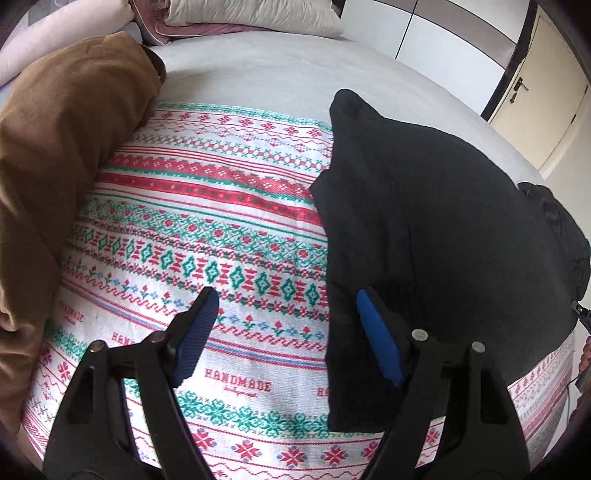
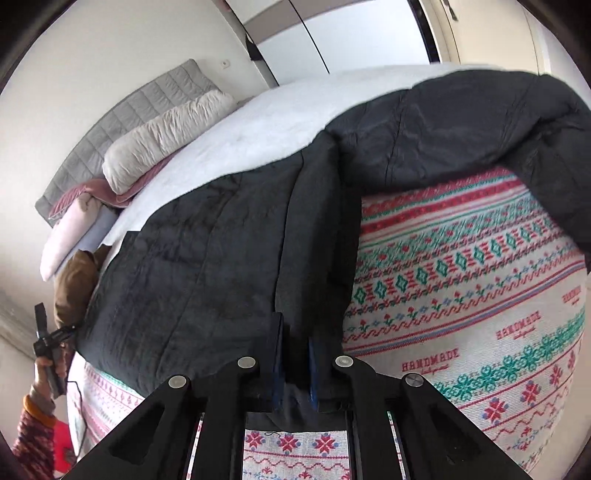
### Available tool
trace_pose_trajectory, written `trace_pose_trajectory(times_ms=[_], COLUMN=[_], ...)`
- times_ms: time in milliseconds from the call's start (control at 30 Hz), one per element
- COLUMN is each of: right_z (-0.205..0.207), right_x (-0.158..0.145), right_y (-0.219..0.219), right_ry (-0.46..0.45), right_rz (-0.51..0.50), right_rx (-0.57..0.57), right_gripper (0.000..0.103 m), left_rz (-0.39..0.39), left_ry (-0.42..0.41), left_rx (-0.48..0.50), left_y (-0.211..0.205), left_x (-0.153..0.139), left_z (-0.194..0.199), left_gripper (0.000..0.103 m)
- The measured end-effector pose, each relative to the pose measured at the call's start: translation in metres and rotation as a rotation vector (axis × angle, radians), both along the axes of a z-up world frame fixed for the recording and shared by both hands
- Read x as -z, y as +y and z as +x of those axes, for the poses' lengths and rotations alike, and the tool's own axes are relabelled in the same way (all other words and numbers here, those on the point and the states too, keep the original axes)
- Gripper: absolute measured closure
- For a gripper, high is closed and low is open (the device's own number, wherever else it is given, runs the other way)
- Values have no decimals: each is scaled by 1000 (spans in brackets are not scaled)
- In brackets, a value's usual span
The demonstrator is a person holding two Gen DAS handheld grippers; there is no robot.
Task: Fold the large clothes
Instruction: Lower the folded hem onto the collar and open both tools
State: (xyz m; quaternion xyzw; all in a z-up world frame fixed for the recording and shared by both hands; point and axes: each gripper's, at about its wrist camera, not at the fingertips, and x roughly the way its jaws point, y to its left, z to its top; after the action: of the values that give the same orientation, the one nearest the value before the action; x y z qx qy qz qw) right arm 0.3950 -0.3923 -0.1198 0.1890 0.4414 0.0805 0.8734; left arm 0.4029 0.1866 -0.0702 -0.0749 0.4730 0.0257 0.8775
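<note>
A large black garment (image 1: 436, 229) lies partly folded on a patterned red, green and white cloth (image 1: 207, 236) spread over the bed. My left gripper (image 1: 284, 314) is open and empty, hovering above the cloth beside the garment's left edge. My right gripper (image 2: 295, 354) is shut on a fold of the black garment (image 2: 207, 266) at its near edge, lifting it slightly. The garment's far part (image 2: 480, 122) is bunched toward the right.
A brown garment (image 1: 62, 155) lies at the left of the cloth. Pillows (image 1: 251, 14) and a grey headboard (image 2: 122, 125) are at the bed's far end. A door (image 1: 539, 96) and wardrobe stand beyond. The person's left hand (image 2: 44, 354) shows at the left.
</note>
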Motion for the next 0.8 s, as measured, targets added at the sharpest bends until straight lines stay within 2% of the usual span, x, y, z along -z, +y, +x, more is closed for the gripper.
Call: trace_pose_trajectory(times_ms=[33,67,100,133,200,267,300,333,367,400,500,533,567,633,700,733,767,800], right_z=[2,-1,-4,-8,-16,-21,-21,-21,-20,-15,2,7,10,7,-9,-19,-28,-36], right_x=[13,14,9,-1,-24,-45,-55,-62,-67,-69,-52,-40,-28,-3,8,9,7,5], right_y=[-5,-8,-8,-5,10,41,61,81,105,129,184,191,192,168,113,86,64,50], right_ry=[42,46,34,21,-22,-85,-115,-147,-175,-187,-171,-151,-127,-80,-77,-79,-76,-58], right_rz=[15,21,-1,-43,-170,-269,-287,-290,-286,-281,-253,-250,-278,-338,-276,-228,-150,-96], right_rx=[12,32,61,89,127,94,60,23,-28,-79,-187,-197,-193,-133,-51,-16,-9,7], right_gripper=[92,86,79,76,72,67,57,51,39,32,31,31,31,31,32,34,50,60], left_rz=[73,153,226,259,221,144,103,62,30,7,-32,-13,16,122,249,243,194,164], left_ry=[-8,-18,-25,-43,-113,-162,-179,-189,-191,-189,-155,-140,-164,-225,-224,-203,-175,-140], left_rx=[1,0,-12,-12,22,74,107,148,187,222,240,222,221,214,157,123,95,57], left_y=[-3,-8,-13,-17,-29,-52,-67,-84,-102,-119,-147,-146,-139,-117,-91,-74,-57,-45], left_x=[-2,-6,-11,-18,-34,-48,-51,-52,-49,-44,-17,-8,0,2,4,5,6,5], left_z=[-3,-6,-10,-14,-24,-29,-29,-28,-25,-23,-17,-19,-25,-47,-66,-71,-75,-79], left_gripper=[25,25,26,26,26,26,26,26,26,26,26,26,28,28,24,12,10,10])
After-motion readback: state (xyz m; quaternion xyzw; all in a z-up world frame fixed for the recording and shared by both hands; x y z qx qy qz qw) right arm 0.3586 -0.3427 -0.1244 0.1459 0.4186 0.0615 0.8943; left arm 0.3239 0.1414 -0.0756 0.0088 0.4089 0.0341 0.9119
